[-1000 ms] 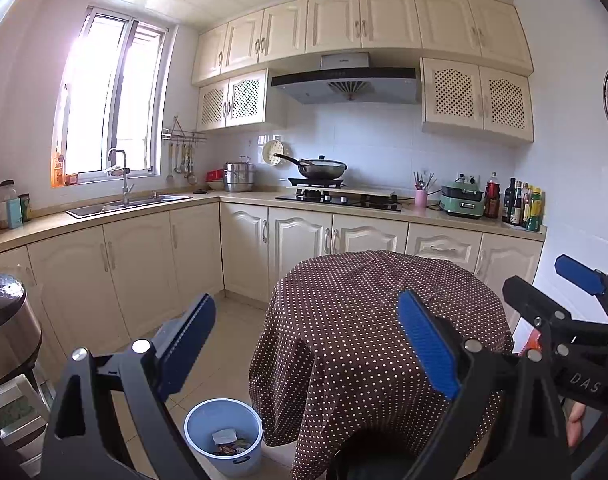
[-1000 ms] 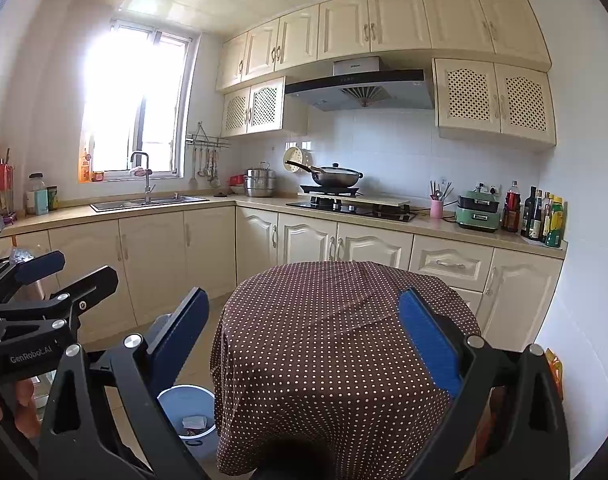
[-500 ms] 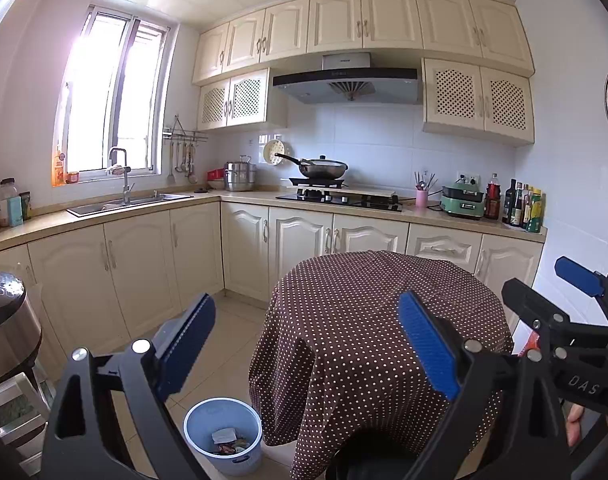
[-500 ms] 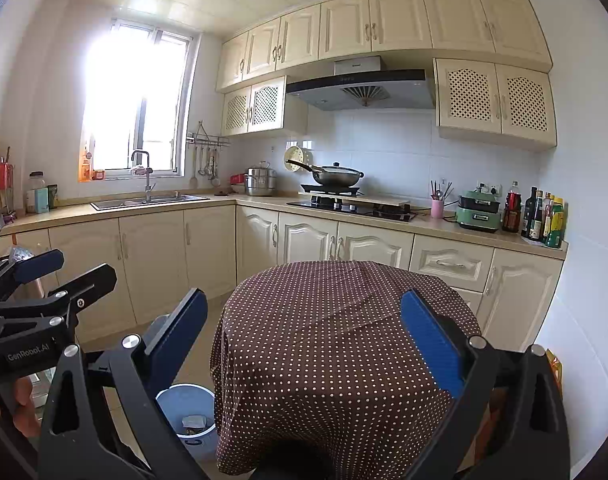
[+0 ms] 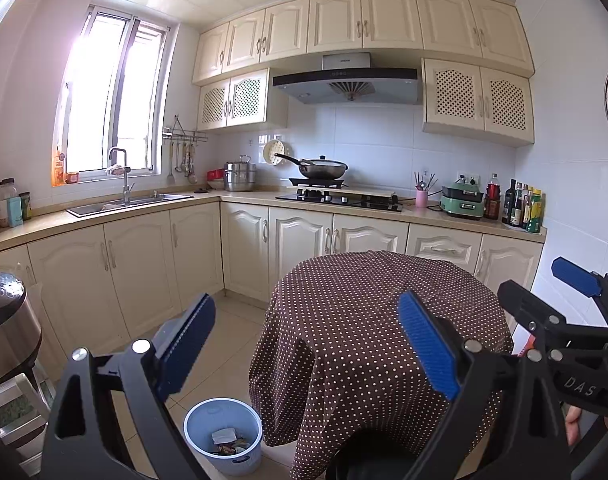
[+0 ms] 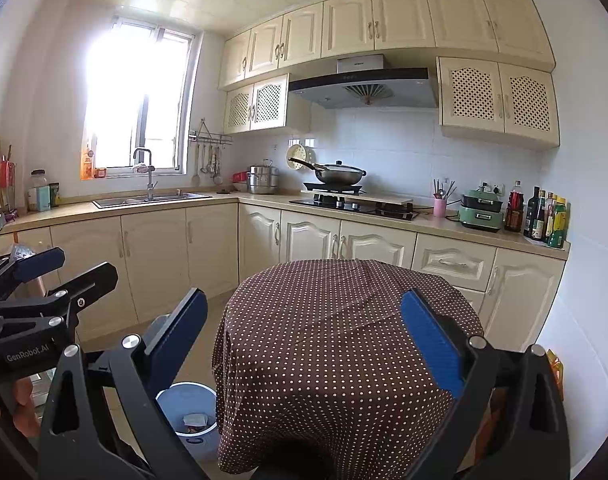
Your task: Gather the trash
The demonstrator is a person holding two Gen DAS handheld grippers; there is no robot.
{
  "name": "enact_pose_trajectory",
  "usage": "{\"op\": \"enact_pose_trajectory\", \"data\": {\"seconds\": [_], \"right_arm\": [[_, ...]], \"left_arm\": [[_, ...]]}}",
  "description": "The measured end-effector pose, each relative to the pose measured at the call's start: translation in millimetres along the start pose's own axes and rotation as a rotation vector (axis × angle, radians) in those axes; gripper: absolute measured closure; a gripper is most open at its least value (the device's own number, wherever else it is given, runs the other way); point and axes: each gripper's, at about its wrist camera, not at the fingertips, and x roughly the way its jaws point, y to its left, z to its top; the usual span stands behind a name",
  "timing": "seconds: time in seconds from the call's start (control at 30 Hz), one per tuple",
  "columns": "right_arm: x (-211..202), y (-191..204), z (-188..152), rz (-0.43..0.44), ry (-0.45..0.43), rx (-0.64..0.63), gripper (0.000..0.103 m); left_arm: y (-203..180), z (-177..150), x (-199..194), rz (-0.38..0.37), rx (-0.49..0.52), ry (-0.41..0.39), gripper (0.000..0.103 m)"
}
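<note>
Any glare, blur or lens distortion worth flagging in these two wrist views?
Left wrist view: window blown out, haze over the left wall; fisheye bends the upper cabinets; otherwise sharp. Right wrist view: window glare stronger, washing out frame and wall; dark vignette at the corners; dotted tablecloth crisp.

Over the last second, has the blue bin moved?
No. In the left wrist view the blue bin sits in the same spot on the floor beside the polka-dot tablecloth; any tiny offset looks like camera drift.
</note>
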Motion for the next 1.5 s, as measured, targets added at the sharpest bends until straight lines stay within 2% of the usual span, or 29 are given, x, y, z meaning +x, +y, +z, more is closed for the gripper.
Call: {"op": "enact_pose_trajectory", "data": {"seconds": [1.5], "right_arm": [[0.9, 3.7, -3.3, 0.001, 0.016, 0.006, 0.009]], "left_arm": [[3.4, -3.3, 0.7, -0.002, 0.001, 0.011, 0.012]]}}
